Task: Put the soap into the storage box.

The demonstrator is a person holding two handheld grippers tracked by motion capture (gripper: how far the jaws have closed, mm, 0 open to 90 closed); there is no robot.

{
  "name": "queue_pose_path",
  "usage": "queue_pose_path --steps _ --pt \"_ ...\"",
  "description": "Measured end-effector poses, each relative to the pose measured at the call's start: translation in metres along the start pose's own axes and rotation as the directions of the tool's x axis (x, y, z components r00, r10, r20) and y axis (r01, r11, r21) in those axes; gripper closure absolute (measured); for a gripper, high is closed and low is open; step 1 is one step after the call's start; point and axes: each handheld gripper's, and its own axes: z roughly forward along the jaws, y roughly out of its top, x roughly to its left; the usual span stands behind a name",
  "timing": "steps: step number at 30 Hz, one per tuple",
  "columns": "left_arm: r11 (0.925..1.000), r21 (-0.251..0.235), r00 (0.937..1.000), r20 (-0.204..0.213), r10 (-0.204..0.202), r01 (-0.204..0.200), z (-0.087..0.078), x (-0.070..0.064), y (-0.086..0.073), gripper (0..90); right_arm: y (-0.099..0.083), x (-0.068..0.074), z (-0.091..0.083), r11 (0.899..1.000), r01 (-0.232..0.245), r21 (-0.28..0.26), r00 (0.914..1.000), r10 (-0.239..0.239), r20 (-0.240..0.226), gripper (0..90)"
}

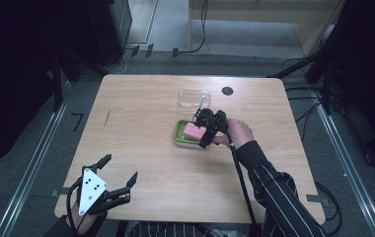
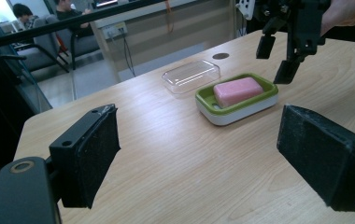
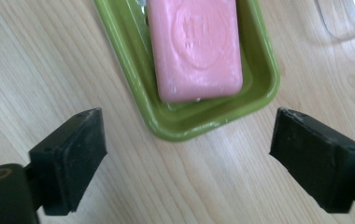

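A pink soap bar (image 1: 193, 131) (image 2: 237, 90) (image 3: 194, 46) lies flat in a green soap dish (image 1: 179, 134) (image 2: 235, 108) (image 3: 133, 70) near the table's middle. My right gripper (image 1: 206, 129) (image 2: 275, 59) (image 3: 188, 156) hovers just above the dish's right end, open, with nothing between its jaws. A clear plastic lid (image 1: 194, 98) (image 2: 191, 76) (image 3: 348, 18) lies on the table just beyond the dish. Near the front left corner, my left gripper (image 1: 120, 170) (image 2: 203, 154) is open and empty, pointing toward the dish.
The wooden table (image 1: 141, 113) has a dark round grommet (image 1: 227, 91) (image 2: 220, 56) at the back right. Black stands and cables surround the table on the floor. People sit on chairs (image 2: 49, 42) far behind in the left gripper view.
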Motion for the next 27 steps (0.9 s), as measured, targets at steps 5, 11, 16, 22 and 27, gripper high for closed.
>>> queue_pose_path --steps 5,11,16,22,27 --pt "1.0000 -0.001 1.0000 -0.001 -0.001 0.001 0.000 0.000 0.000 13.3 -0.009 0.001 -0.006 0.999 -0.032 0.024 0.9995 0.031 0.011 7.4" --pt "1.0000 -0.002 1.0000 0.000 -0.001 0.001 0.000 0.000 0.000 13.2 -0.023 0.005 -0.013 0.997 -0.062 0.047 0.9977 0.060 0.030 7.3" --pt "1.0000 -0.002 1.0000 0.002 0.002 -0.002 0.000 -0.001 0.000 13.3 -0.037 0.008 -0.019 0.994 -0.086 0.061 0.9952 0.083 0.052 7.3" --pt "1.0000 -0.001 1.0000 0.003 0.005 -0.005 0.000 -0.001 0.000 13.2 -0.056 0.010 -0.022 0.990 -0.113 0.086 0.9923 0.108 0.061 7.4" --pt "1.0000 -0.002 1.0000 0.003 0.005 -0.005 0.001 -0.001 0.000 13.2 -0.071 0.011 -0.022 0.984 -0.145 0.100 0.9880 0.138 0.070 7.6"
